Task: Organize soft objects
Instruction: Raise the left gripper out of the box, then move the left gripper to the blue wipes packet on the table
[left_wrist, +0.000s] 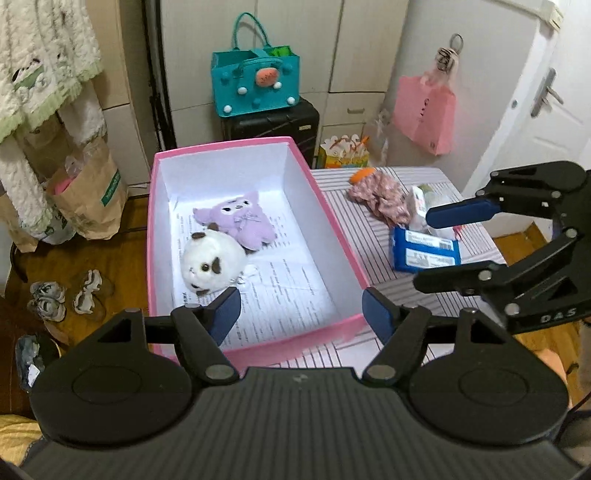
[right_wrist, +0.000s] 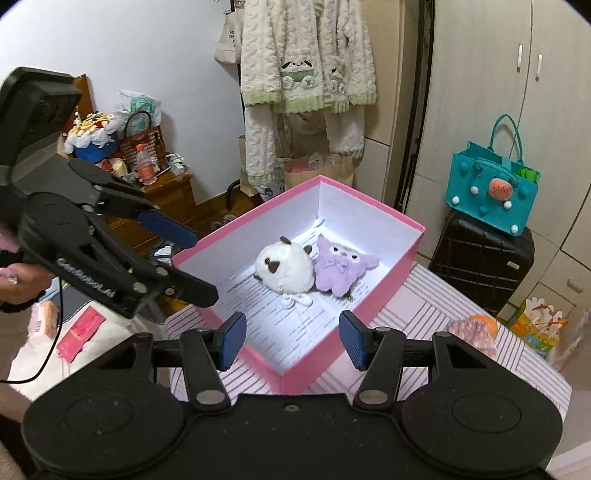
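A pink box (left_wrist: 332, 218) (right_wrist: 395, 273) stands open on the striped table (left_wrist: 354, 229). Inside it a white plush (left_wrist: 210, 264) (right_wrist: 284, 267) and a purple plush (left_wrist: 240, 221) (right_wrist: 340, 266) lie side by side, touching. A pink floral soft thing (left_wrist: 380, 197) (right_wrist: 472, 332) with an orange tip lies on the table to the right of the box. My left gripper (left_wrist: 302, 314) (right_wrist: 195, 264) hovers over the box's near end, open and holding nothing. My right gripper (right_wrist: 294, 334) (left_wrist: 426, 249) hangs open and holding nothing above the box's near corner.
Blue tissue packs (left_wrist: 413, 258) and a white pack (left_wrist: 419, 206) lie on the table right of the box. A teal bag (left_wrist: 255, 81) sits on a black suitcase (right_wrist: 480, 258) behind. Paper bags, slippers and hanging clothes fill the floor side at left.
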